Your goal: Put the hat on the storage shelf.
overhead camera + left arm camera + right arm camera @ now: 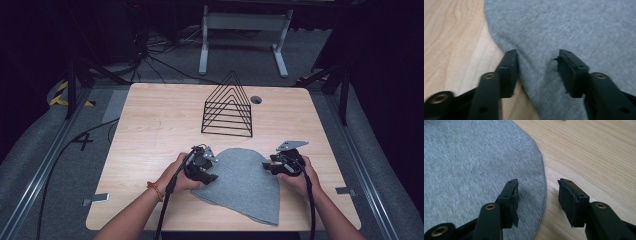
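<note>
On the floor [30, 150], a "4" mark [83, 142], beside the table [150, 115]

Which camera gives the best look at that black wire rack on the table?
The high view: the black wire rack stands whole and upright on the far part of the table, beyond the grey cloth. Each gripper view looks past its own open claw onto cloth edge and wood.
</note>
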### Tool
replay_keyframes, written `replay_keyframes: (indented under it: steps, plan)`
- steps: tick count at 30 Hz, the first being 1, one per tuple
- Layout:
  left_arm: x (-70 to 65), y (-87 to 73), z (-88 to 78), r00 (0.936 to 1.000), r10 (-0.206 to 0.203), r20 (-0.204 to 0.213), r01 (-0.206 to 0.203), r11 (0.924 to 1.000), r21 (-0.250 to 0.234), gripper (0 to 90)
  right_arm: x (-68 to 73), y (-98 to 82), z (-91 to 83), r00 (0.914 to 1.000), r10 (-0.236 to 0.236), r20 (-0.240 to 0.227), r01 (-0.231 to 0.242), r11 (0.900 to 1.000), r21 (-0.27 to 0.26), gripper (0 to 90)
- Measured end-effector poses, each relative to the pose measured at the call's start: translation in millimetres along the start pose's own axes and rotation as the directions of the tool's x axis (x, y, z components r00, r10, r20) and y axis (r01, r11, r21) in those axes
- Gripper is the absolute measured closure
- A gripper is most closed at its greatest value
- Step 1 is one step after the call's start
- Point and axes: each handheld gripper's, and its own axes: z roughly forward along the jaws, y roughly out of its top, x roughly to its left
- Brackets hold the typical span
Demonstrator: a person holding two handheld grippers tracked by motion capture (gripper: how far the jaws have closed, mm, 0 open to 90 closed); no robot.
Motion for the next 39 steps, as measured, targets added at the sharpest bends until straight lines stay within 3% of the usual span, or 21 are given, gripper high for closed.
replay_keyframes:
  steps: [2,5,6,9,13,16,19,22,27,30,32,35,39]
  plan:
    - [9.8,4.5,2.5,0.9982,-0.046,-0.039,0.045,0.9988,-0.018,35.8,0.2,0.9,0.8,1.0,-0.004,-0.007,0.004,1.0,0.0,50.9]
    - [23.5,10.6,8.5,0.9949,-0.069,-0.074,0.068,0.9976,-0.014,32.8,0.5,1.3,-0.6,0.9998,-0.002,0.019,0.002,1.0,0.014,44.1]
    - [27.2,11.8,11.4,0.993,-0.096,-0.068,0.095,0.9952,-0.023,31.5,0.7,0.8,-1.9,0.9999,-0.007,0.013,0.006,1.0,0.016,43.2]
    - [31.7,14.6,15.3,0.9941,-0.097,-0.049,0.096,0.9949,-0.032,30.6,2.8,-0.5,-5.8,1.0,-0.008,0.001,0.008,1.0,0.021,42.2]
    - [29.0,16.2,17.5,0.9947,-0.083,-0.06,0.081,0.9959,-0.042,31.1,10.5,-3.5,-9.3,0.9992,-0.038,0.012,0.038,0.997,0.065,40.9]
    - [27.3,15.5,17.4,0.9942,-0.09,-0.059,0.087,0.9952,-0.045,32.3,13.8,-7.0,-14.5,0.9996,-0.02,0.019,0.018,0.996,0.09,38.3]
    - [25.8,15.4,16.2,0.9964,-0.068,-0.05,0.066,0.9968,-0.045,37.4,17.1,-10.1,-17.4,0.9998,-0.001,0.019,-0.001,0.994,0.109,38.3]
    - [22.9,16.1,15.2,0.998,-0.053,-0.034,0.051,0.9978,-0.041,46.8,18.6,-11.2,-17.7,0.9993,0.024,0.029,-0.027,0.994,0.102,42.1]
    - [22.6,16.1,14.3,0.9995,-0.033,-0.005,0.032,0.9985,-0.045,62.6,19.4,-8.8,-16.4,0.9986,0.047,0.025,-0.049,0.996,0.081,64.0]
    - [24.1,16.0,14.3,0.9987,-0.047,0.021,0.048,0.9977,-0.048,74.0,14.7,-9.0,-15.6,0.9958,0.09,0.015,-0.091,0.994,0.066,76.5]
    - [25.3,15.4,15.4,0.9966,-0.071,0.042,0.074,0.9954,-0.062,80.3,9.8,-10.0,-15.0,0.9915,0.129,-0.016,-0.128,0.99,0.056,82.7]
    - [26.9,16.2,16.0,0.9957,-0.075,0.054,0.078,0.9948,-0.065,84.7,4.1,-11.5,-13.5,0.9847,0.165,-0.055,-0.163,0.986,0.038,86.2]
    - [28.5,17.1,15.0,0.9954,-0.082,0.05,0.086,0.9935,-0.074,85.3,3.3,-11.0,-12.6,0.9872,0.152,-0.048,-0.151,0.988,0.02,87.5]
